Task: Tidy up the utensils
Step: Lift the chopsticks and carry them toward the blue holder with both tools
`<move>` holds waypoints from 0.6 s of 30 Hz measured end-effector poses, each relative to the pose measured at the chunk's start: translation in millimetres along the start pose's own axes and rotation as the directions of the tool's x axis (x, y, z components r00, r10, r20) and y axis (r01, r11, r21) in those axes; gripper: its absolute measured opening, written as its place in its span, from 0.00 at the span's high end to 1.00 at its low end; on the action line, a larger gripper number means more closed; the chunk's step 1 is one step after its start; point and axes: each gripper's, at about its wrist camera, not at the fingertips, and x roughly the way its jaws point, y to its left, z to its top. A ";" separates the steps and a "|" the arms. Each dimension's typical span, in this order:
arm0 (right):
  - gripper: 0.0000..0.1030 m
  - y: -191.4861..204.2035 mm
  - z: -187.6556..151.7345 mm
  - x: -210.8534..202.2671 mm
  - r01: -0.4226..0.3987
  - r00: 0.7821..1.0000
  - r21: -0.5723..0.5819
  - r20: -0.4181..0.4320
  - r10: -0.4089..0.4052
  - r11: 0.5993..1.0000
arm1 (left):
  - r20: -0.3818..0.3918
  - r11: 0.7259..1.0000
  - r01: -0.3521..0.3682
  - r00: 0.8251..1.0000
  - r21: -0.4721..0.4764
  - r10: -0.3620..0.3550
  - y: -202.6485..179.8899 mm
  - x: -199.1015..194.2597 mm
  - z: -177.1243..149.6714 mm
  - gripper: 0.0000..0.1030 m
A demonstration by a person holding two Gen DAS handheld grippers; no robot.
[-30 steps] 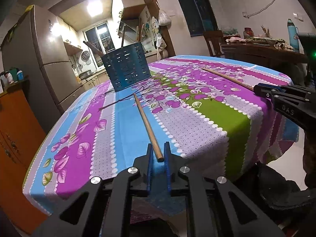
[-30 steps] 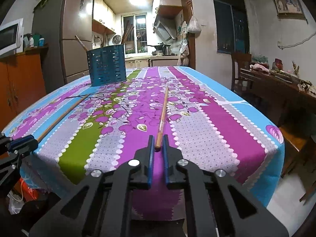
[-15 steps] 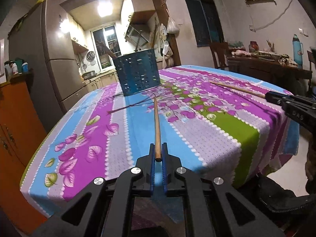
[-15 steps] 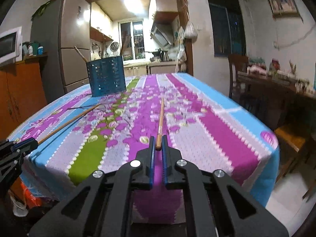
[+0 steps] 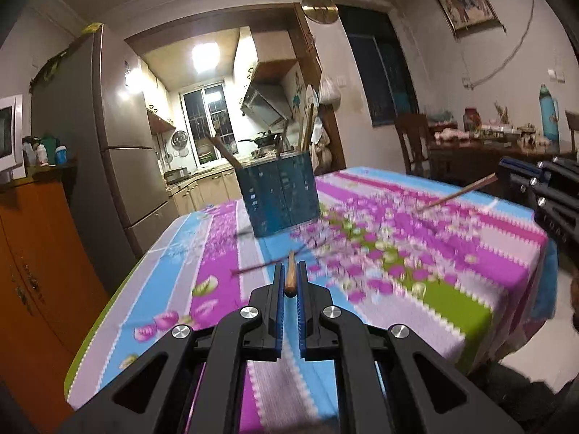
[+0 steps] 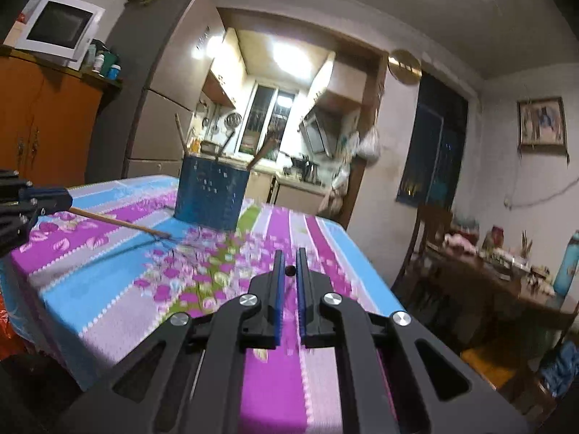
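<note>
Both chopsticks lifted

Our left tongs (image 5: 290, 282) and right tongs (image 6: 289, 271) each pinch one chopstick (image 5: 290, 277); end-held, either could swing and miss the blue holder (image 5: 279, 195).

Table (image 5: 224, 253), floral cloth (image 5: 470, 267), blue holder (image 5: 280, 195)

Two chopsticks (image 5: 290, 277) (image 6: 119, 222), one blue holder (image 5: 280, 195) holding perhaps three utensils (image 6: 180, 133).

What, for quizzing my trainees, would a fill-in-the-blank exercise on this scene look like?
1. The left gripper is shut on a wooden ___.
2. Counting the right gripper too, the grippers hold ___ chopsticks.
3. The utensil holder on the table is coloured ___.
Missing words: chopstick; two; blue.
</note>
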 end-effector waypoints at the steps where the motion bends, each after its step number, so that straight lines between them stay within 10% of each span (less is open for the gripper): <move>1: 0.96 -0.7 5.0 1.4 -0.003 1.000 -0.005 0.015 0.003 1.000 | 0.005 1.000 0.005 1.000 -0.007 -0.005 3.5 -0.1 5.0 0.93; 18: 0.96 -49.0 105.5 61.9 -0.169 0.982 0.082 0.096 0.161 0.982 | 0.083 0.991 0.098 0.992 -0.096 -0.090 67.2 37.7 110.6 0.93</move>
